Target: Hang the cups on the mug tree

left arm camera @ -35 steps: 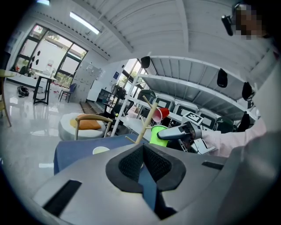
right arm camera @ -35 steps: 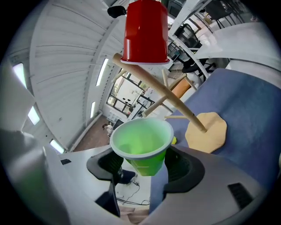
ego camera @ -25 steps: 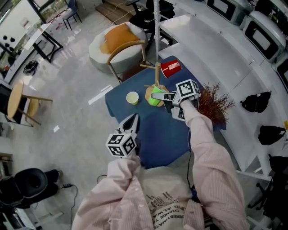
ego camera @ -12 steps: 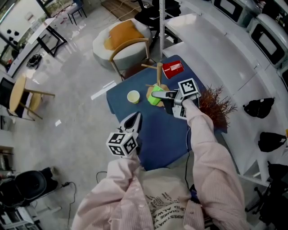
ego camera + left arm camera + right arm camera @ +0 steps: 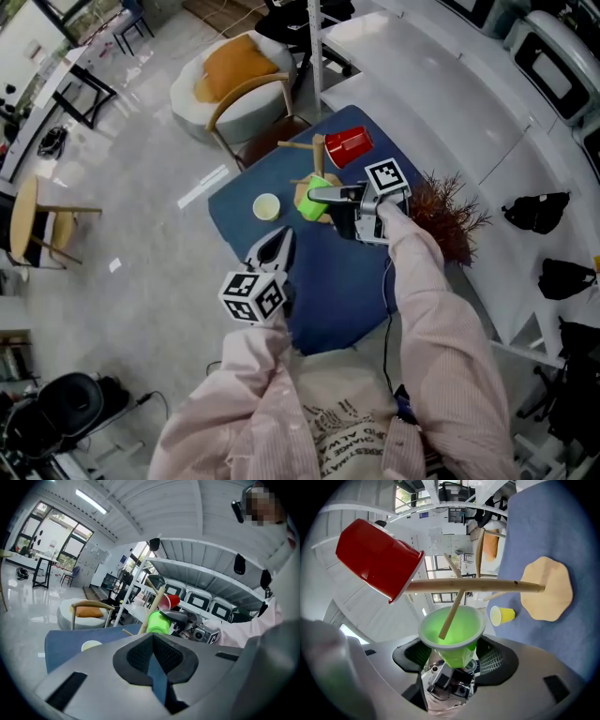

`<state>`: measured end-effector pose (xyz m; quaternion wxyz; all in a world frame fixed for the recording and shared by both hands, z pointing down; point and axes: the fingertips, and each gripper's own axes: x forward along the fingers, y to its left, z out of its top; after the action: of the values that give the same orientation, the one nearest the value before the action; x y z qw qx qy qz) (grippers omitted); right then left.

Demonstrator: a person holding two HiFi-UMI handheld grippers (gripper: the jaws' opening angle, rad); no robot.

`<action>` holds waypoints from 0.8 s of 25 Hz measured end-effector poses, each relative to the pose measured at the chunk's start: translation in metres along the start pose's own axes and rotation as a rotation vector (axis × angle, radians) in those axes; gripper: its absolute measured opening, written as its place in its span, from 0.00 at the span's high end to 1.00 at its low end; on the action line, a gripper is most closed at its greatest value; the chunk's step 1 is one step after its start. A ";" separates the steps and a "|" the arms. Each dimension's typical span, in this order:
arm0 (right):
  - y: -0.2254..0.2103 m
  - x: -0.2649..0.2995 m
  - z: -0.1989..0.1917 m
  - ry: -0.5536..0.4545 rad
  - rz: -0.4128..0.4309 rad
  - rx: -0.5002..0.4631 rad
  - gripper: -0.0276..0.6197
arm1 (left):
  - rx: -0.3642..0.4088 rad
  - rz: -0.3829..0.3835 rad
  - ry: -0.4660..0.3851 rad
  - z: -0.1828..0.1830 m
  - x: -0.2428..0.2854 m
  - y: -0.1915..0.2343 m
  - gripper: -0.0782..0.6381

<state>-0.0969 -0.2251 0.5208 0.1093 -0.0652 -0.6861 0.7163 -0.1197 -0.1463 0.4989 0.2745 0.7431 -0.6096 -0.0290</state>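
A wooden mug tree (image 5: 318,157) stands at the far side of the blue table (image 5: 328,291), and a red cup (image 5: 349,145) hangs on one of its pegs. My right gripper (image 5: 323,197) is shut on a green cup (image 5: 310,204) right beside the tree. In the right gripper view the green cup (image 5: 451,631) faces the tree (image 5: 487,585) with the tip of a peg inside its mouth, and the red cup (image 5: 377,564) is up left. A yellow cup (image 5: 266,206) rests on the table left of the tree. My left gripper (image 5: 273,251) hovers nearer me, shut and empty.
A bunch of dried reddish twigs (image 5: 448,217) sits at the table's right edge, close to my right arm. Beyond the table are a chair with an orange cushion (image 5: 234,70), a metal stand pole (image 5: 312,47) and a white counter (image 5: 441,84).
My right gripper has rolled with the green cup in it and stays by the tree. My left gripper has edged a little forward over the table. The head view has shifted.
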 end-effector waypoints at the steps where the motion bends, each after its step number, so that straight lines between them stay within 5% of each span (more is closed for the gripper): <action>1: 0.001 0.000 0.001 -0.004 0.013 0.014 0.51 | 0.000 -0.004 0.003 0.001 0.002 0.000 0.89; 20: 0.001 0.003 0.018 -0.001 0.134 0.115 0.51 | -0.015 -0.021 0.019 0.006 0.023 0.014 0.89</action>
<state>-0.1043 -0.2420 0.5213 0.0643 -0.1042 -0.6381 0.7602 -0.1281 -0.1710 0.5066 0.2854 0.7475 -0.5991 -0.0294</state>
